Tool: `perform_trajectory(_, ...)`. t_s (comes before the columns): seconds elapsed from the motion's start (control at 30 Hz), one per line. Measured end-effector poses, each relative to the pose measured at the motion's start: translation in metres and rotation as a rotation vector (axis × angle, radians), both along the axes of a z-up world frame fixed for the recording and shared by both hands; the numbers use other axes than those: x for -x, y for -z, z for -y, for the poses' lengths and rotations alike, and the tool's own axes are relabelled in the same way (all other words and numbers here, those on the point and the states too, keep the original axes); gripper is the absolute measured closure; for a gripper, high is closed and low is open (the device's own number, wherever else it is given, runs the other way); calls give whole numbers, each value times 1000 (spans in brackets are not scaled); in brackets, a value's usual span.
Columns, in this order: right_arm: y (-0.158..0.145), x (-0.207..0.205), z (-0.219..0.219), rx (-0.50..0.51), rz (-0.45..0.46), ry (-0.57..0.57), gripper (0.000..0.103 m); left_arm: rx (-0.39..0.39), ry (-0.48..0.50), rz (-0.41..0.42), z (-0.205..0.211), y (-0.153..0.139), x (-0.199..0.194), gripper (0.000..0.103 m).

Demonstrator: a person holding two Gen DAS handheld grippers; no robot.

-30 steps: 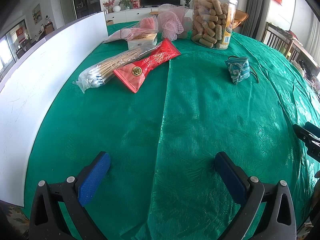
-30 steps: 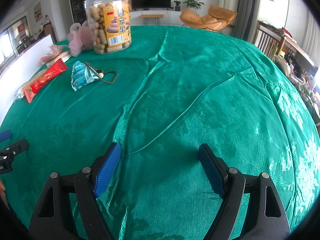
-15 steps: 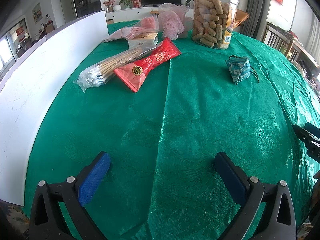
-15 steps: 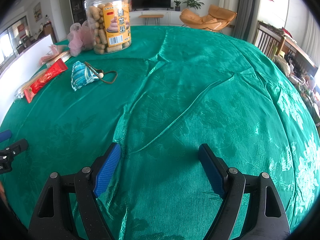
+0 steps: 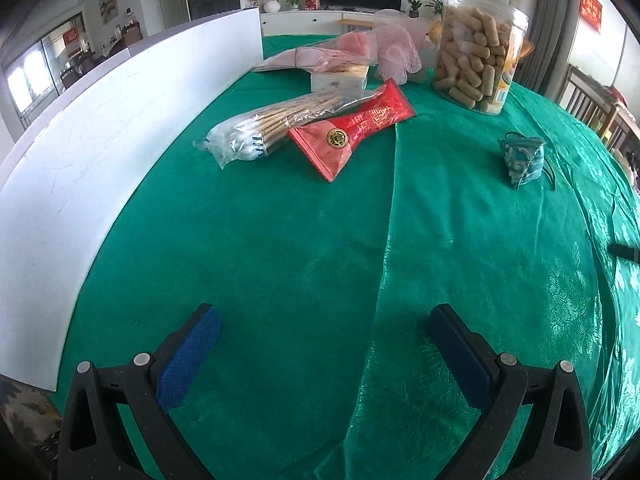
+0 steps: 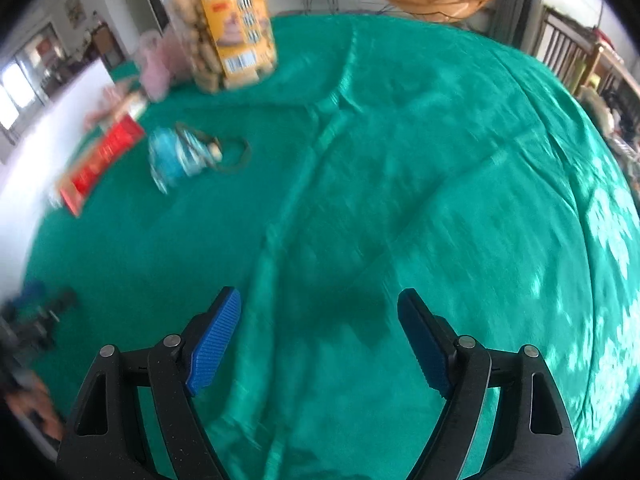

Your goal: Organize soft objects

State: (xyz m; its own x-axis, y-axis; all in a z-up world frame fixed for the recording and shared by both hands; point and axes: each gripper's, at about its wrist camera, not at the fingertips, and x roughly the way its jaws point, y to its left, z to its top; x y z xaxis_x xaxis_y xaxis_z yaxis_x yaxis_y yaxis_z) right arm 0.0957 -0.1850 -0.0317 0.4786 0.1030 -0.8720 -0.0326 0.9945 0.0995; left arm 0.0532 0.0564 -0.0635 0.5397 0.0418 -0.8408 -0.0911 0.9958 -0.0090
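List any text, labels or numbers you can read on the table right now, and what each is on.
None can be quoted.
Red packet: gold emblem and gold characters, too small to read.
Snack jar: yellow label with barcode, blurred by motion.
Red wall hanging: print too small to read.

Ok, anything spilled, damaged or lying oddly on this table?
Nothing spilled or damaged. The snack jar stands upright; the red packet leans partly over the clear bag of sticks, and the small blue pouch lies apart. The green tablecloth is creased. The right wrist view is motion-blurred.
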Motion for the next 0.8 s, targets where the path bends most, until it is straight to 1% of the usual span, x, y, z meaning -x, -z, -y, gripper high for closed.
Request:
perform_trajectory(0.07,-14,-15,-17,-12,28,-46,20,-2,-1,3,0,0,0,0)
perform_trajectory(0.2,-39,-49,-64,-9,90,-151,20,-3,-4,8,0,0,1,0)
perform_trajectory(0.37,-83,-99,-151,12,208,-325,20,-4,-6,12,0,0,1,0)
perform_trajectory(0.43,-93,-122,-189,37,208,-396,20,-4,-6,13,0,0,1,0)
perform_trajectory(0.53,-89,-154,-241,87,147,-496,20,-3,-5,16,0,0,0,0)
perform_trajectory(0.57,-80,-169,-265,126,110,-527,20,-3,-4,16,0,0,-1,0)
perform_trajectory(0.63,-62,-188,-295,193,55,-556,20,-2,-3,16,0,0,-1,0)
perform_trajectory(0.73,-31,-210,-324,321,-10,-550,20,-2,1,17,0,0,-2,0)
perform_trajectory(0.8,-17,-220,-330,383,-44,-513,20,-2,5,18,0,0,-2,0)
